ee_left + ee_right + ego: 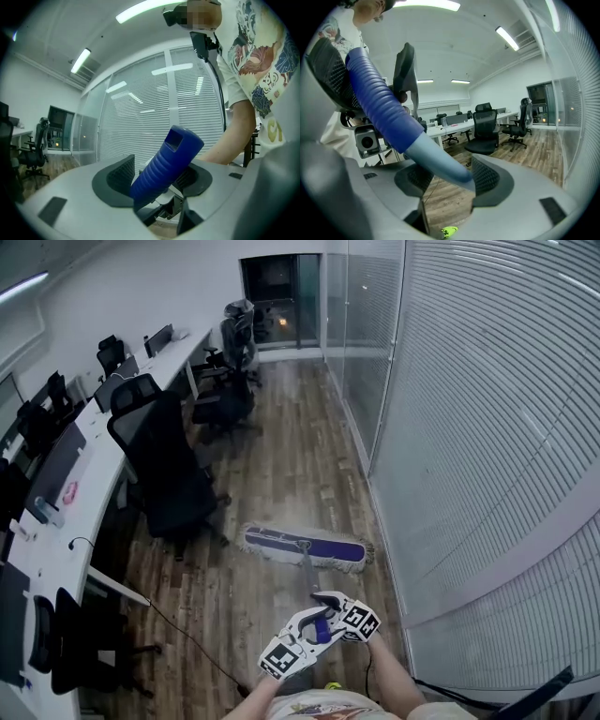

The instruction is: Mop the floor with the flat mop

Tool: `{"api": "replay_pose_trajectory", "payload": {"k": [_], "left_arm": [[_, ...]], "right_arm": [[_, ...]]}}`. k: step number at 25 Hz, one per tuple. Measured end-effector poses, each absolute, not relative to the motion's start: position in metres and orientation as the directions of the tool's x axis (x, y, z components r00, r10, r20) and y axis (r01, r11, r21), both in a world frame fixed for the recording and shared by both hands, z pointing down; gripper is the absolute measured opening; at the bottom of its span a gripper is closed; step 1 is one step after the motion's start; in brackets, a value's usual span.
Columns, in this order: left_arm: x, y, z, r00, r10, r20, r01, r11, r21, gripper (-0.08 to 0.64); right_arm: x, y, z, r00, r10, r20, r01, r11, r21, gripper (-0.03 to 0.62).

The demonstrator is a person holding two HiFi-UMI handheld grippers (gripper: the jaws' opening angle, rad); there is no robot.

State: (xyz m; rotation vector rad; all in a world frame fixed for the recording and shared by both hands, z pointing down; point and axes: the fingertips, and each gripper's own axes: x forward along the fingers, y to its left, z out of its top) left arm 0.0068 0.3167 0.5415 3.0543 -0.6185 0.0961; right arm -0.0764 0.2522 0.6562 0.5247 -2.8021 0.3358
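The flat mop head (302, 547), blue with a pale fringe, lies flat on the wood floor ahead of me, close to the glass wall. Its grey pole (309, 574) runs back to my grippers. My left gripper (317, 628) is shut on the mop handle's blue ribbed grip (165, 167), which slants up between its pads. My right gripper (332, 606) holds the handle a little further down. There the pale shaft (438, 161) crosses between its pads, with the blue grip (377, 103) rising towards the person's body.
A black office chair (169, 474) stands just left of the mop head. A long white desk (89, 474) with monitors runs down the left, with more chairs (230, 399) beyond. A glass wall with blinds (469, 427) lines the right. A black cable (183, 638) trails over the floor.
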Motion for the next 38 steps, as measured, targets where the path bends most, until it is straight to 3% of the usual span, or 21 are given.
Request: {"api": "replay_pose_trajectory", "payload": {"k": [14, 27, 33, 38], "left_arm": [[0.072, 0.459, 0.556, 0.909, -0.411, 0.062, -0.411, -0.911, -0.014, 0.227], [0.081, 0.447, 0.556, 0.93, -0.363, 0.054, -0.362, -0.932, -0.033, 0.236], [0.08, 0.423, 0.581, 0.952, -0.285, 0.112, -0.286, -0.958, -0.008, 0.267], [0.061, 0.352, 0.564, 0.942, -0.333, 0.032, -0.333, -0.943, 0.011, 0.267]], "right_arm": [[-0.013, 0.396, 0.67, -0.907, -0.292, 0.303, -0.354, 0.918, -0.177, 0.221], [-0.007, 0.384, 0.67, -0.912, -0.272, 0.307, -0.335, 0.926, -0.175, 0.224], [-0.011, 0.357, 0.693, -0.889, -0.237, 0.393, -0.311, 0.941, -0.136, 0.231], [-0.027, 0.289, 0.682, -0.895, -0.261, 0.361, -0.336, 0.928, -0.163, 0.231]]}}
